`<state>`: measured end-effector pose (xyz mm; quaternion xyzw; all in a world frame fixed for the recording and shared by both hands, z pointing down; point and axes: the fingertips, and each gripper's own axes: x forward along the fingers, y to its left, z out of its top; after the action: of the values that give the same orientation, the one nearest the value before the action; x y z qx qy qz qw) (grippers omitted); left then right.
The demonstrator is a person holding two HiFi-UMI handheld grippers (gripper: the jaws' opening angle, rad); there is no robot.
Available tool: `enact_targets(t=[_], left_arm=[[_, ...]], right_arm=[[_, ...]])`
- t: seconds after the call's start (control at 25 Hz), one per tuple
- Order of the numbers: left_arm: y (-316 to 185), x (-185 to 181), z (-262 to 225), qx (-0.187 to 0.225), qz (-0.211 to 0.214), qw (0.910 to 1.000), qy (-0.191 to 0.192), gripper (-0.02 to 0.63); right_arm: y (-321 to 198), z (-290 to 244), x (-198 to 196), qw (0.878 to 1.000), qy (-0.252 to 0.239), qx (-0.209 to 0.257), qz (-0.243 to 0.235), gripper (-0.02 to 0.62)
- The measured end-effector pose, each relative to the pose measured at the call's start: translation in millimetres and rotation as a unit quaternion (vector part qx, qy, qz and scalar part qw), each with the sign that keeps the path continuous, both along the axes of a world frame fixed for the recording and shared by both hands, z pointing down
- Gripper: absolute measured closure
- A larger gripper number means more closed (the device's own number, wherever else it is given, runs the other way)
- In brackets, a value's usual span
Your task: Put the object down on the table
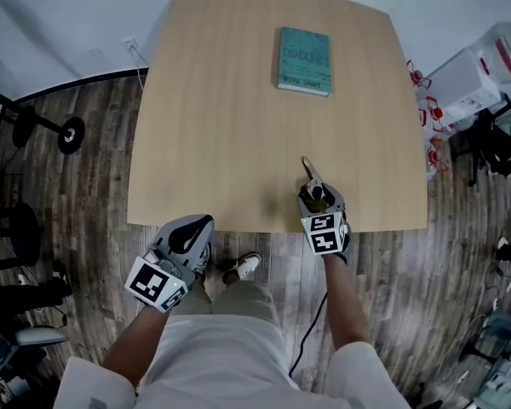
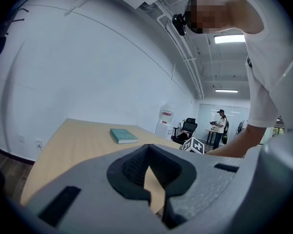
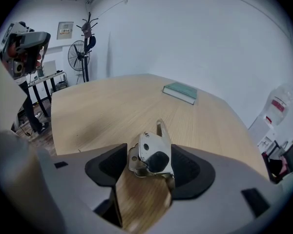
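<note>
A small metal tool with a dark knob [image 1: 312, 180] [image 3: 154, 155] stands between the jaws of my right gripper [image 1: 317, 196] [image 3: 150, 162], its narrow tip pointing across the wooden table [image 1: 221, 126] near the front edge. The right jaws stand wide, and I see no firm press of the pads on the tool. My left gripper [image 1: 187, 228] [image 2: 147, 167] hangs off the table's front edge at the left, above the floor. Its jaw tips meet with nothing between them.
A teal book [image 1: 304, 60] [image 2: 123, 136] [image 3: 180, 91] lies at the table's far side. White boxes and a water dispenser [image 1: 481, 71] crowd the right side. A black stand [image 1: 43, 126] is on the left. A cable [image 1: 307, 335] hangs by my right arm.
</note>
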<state>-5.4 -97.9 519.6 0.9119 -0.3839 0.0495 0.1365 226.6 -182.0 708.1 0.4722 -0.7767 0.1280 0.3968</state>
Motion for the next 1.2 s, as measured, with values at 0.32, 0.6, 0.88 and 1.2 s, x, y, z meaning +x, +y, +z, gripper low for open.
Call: enact_targets(t=[0.32, 0.6, 0.88, 1.2], left_arm=[[3.8, -2.0, -0.7, 0.003, 0.010, 0.9999, 0.005, 0.600], [6.1, 3.0, -8.7, 0.012, 0.039, 0.9990, 0.016, 0.600], [0.9, 3.6, -24.4, 0.026, 0.086, 0.9954, 0.032, 0.600], [-2.5, -8.7, -53.6, 0.049, 0.123, 0.9902, 0.044, 0.600]], right_arm=[[7.2, -15.2, -7.6, 1.000, -0.003, 0.012, 0.003, 0.334], [25.7, -43.4, -12.4, 0.999, -0.013, 0.028, 0.027, 0.334], [44.8, -88.7, -19.5, 0.994, -0.032, 0.063, 0.082, 0.339], [77.2, -132.9, -34.4, 0.984, -0.059, 0.091, 0.139, 0.430]])
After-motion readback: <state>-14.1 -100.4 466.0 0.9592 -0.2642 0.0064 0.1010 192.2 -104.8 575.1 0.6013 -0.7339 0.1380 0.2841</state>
